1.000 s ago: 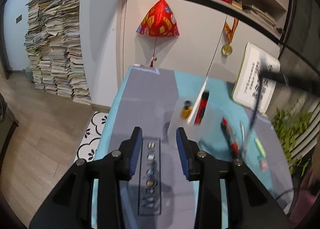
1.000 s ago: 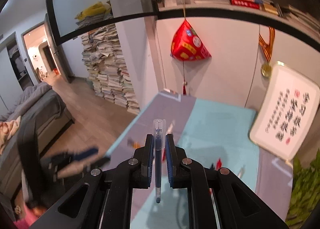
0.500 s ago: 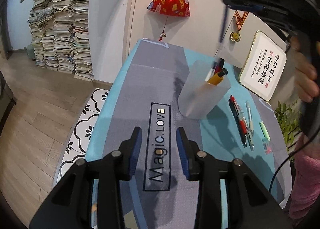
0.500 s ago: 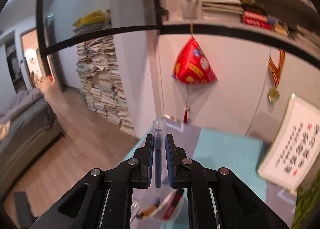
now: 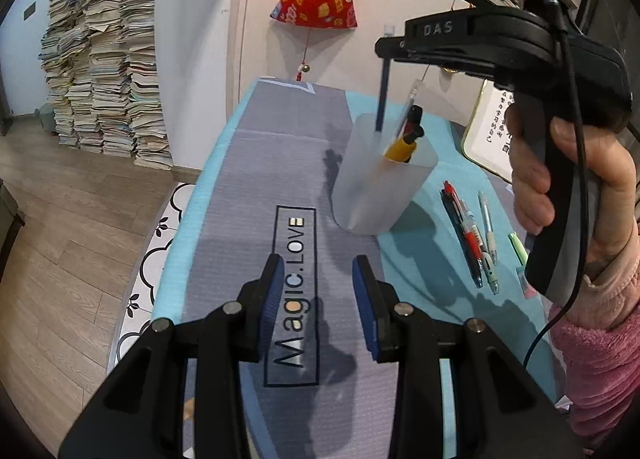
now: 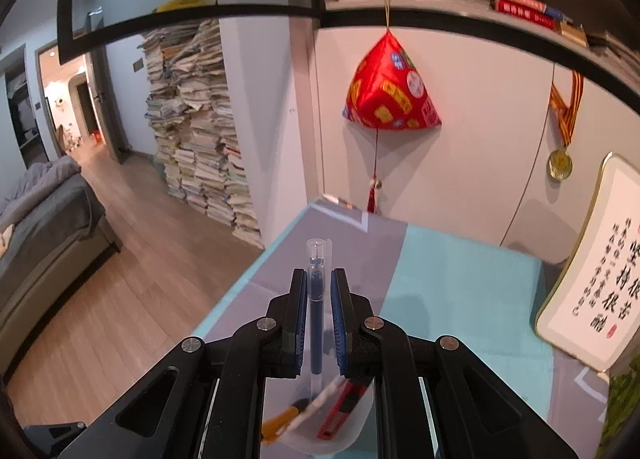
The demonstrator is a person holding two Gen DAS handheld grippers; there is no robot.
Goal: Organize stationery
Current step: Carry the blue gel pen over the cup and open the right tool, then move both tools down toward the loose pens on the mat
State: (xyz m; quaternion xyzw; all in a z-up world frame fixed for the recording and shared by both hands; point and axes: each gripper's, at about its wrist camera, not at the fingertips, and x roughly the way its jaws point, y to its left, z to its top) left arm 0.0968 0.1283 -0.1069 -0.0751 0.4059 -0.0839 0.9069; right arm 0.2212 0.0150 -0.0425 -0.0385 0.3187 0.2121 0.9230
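The right hand-held gripper (image 6: 319, 315) is clamped narrowly on a blue gel pen (image 5: 382, 91), held upright with its lower tip just inside the rim of the frosted pen cup (image 5: 380, 187) on the table (image 5: 256, 179). Let go too soon or at a tilt, and the pen may catch on the yellow utility knife (image 5: 400, 147) and red cutter already in the cup, or tip the light cup over. The left hand-held gripper (image 5: 318, 291), partly open and empty, hovers in front of the cup, not steadying it. More pens (image 5: 468, 235) lie just right of the cup.
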